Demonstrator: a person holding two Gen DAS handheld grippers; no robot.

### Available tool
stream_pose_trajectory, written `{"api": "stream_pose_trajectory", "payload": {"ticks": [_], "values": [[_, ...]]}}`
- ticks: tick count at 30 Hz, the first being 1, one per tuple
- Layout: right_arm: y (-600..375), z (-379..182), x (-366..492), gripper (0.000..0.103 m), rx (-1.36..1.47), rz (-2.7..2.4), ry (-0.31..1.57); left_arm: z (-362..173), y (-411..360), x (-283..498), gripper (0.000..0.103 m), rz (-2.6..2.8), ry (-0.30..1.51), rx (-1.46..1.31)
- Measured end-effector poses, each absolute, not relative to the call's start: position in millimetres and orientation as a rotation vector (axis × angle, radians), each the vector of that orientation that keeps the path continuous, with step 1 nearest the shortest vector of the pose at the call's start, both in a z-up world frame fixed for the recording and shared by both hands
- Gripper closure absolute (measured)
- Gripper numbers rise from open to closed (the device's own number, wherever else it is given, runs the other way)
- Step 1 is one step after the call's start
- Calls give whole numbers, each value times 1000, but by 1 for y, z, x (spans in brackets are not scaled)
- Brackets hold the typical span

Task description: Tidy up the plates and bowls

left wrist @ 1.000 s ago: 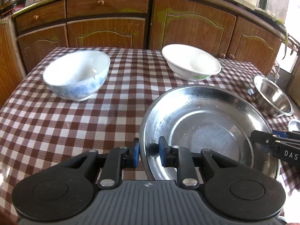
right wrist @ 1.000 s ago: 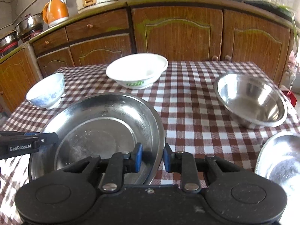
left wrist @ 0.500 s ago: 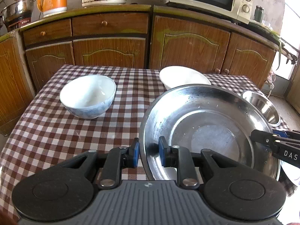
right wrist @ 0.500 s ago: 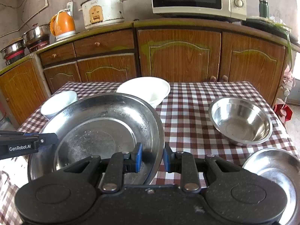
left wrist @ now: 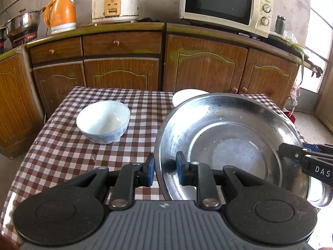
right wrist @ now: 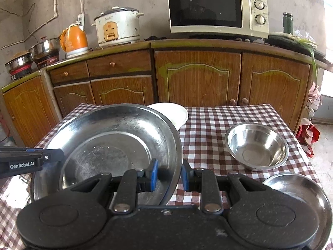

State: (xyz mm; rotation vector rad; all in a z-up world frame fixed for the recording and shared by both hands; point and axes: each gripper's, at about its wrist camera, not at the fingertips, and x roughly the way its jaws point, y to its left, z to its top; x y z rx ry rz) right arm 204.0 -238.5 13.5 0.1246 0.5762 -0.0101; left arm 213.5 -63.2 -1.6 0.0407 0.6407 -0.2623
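Note:
A wide steel basin (left wrist: 229,143) (right wrist: 108,145) hangs above the checked tablecloth, held from both sides. My left gripper (left wrist: 165,171) is shut on its left rim. My right gripper (right wrist: 169,174) is shut on its right rim. Each gripper's tip shows in the other's view, the right one (left wrist: 291,153) and the left one (right wrist: 50,155). A blue-and-white bowl (left wrist: 103,121) stands on the table to the left. A white bowl (left wrist: 187,95) (right wrist: 177,112) sits behind the basin, mostly hidden by it. A small steel bowl (right wrist: 257,149) and a steel plate (right wrist: 301,195) rest at the right.
The checked table (left wrist: 62,154) ends at wooden cabinets (right wrist: 197,79) behind it. On the counter stand a microwave (right wrist: 216,10), a rice cooker (right wrist: 116,28), an orange kettle (right wrist: 72,39) and steel pots (right wrist: 44,49).
Both grippers have lifted the steel basin up off the table. The bowls look smaller and lower, and the counter with its appliances has come into view.

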Motion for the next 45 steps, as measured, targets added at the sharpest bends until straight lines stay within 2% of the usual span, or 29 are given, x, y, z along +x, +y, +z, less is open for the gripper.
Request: {"api": "stream_pose_trajectory", "payload": {"ticks": [19,45], "values": [[-238,49,162,73,122,-25,515,24,-61,175,80,-282,584,46],[-243,66,120,73,136,-40,476,36,-61,138,80,-310,551,61]]}}
